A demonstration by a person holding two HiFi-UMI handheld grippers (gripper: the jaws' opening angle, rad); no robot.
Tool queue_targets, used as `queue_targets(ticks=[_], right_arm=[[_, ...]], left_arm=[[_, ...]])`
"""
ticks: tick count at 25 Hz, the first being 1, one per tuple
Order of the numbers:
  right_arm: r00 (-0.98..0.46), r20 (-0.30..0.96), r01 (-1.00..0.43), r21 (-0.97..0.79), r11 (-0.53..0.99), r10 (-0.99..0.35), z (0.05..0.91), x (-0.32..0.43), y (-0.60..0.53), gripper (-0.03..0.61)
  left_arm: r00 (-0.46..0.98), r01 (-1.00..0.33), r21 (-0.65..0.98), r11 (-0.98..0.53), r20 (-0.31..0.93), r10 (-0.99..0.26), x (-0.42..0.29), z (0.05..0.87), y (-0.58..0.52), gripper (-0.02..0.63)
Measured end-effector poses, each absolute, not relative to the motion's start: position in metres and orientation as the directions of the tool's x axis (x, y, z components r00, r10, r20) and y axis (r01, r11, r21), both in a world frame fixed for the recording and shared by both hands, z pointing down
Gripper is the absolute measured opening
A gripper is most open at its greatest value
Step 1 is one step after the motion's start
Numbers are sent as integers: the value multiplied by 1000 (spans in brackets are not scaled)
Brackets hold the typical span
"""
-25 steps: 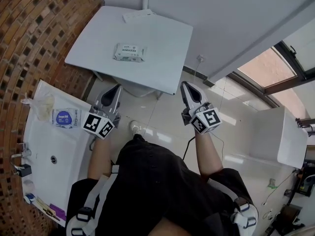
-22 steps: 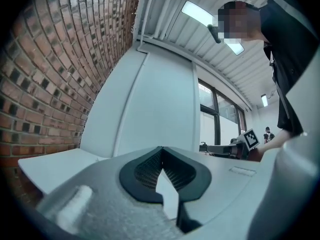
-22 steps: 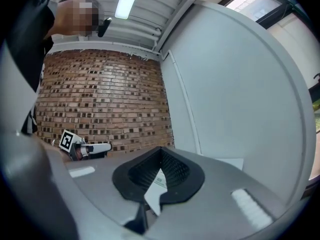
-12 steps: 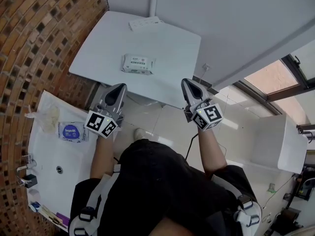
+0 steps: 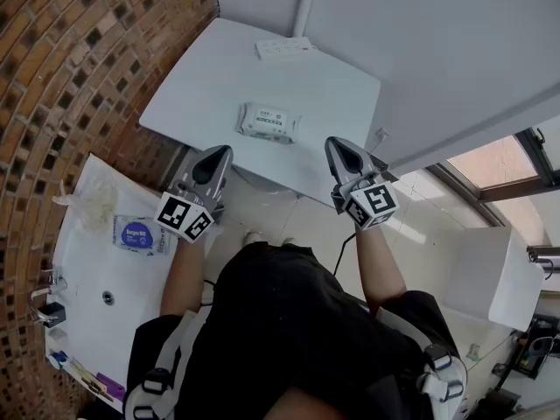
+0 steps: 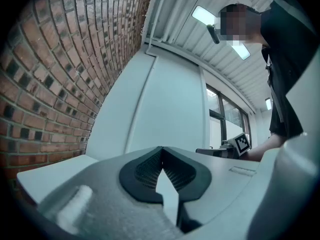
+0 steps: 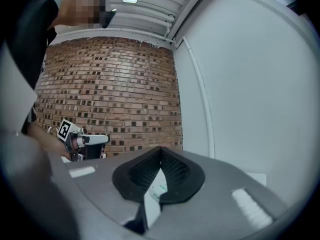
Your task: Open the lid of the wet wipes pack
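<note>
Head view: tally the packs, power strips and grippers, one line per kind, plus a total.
Packs: 2 (white pack, blue-labelled pack)
Power strips: 1 (power strip)
Grippers: 2 (left gripper, right gripper)
Total: 5

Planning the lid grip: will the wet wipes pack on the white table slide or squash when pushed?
Likely squashy: the wet wipes pack looks like a soft film pouch. It lies flat, so rolling or tipping seems unlikely. On the smooth white table, with nothing bracing it, it may well slide when pushed.
</note>
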State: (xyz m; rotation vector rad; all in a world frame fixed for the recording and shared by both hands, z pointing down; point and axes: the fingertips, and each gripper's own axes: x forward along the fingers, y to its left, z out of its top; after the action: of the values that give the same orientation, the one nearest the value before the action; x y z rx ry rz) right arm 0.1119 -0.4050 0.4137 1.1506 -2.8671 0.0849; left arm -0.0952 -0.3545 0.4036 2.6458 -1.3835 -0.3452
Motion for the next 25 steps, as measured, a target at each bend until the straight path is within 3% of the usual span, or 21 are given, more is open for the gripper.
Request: queue_targets(ticks=[25], right_arm=[[-823, 72, -560, 64, 826, -564, 425, 104, -524, 6]], left_arm=[[446, -879, 161, -450, -61, -893, -92, 405, -449, -2]])
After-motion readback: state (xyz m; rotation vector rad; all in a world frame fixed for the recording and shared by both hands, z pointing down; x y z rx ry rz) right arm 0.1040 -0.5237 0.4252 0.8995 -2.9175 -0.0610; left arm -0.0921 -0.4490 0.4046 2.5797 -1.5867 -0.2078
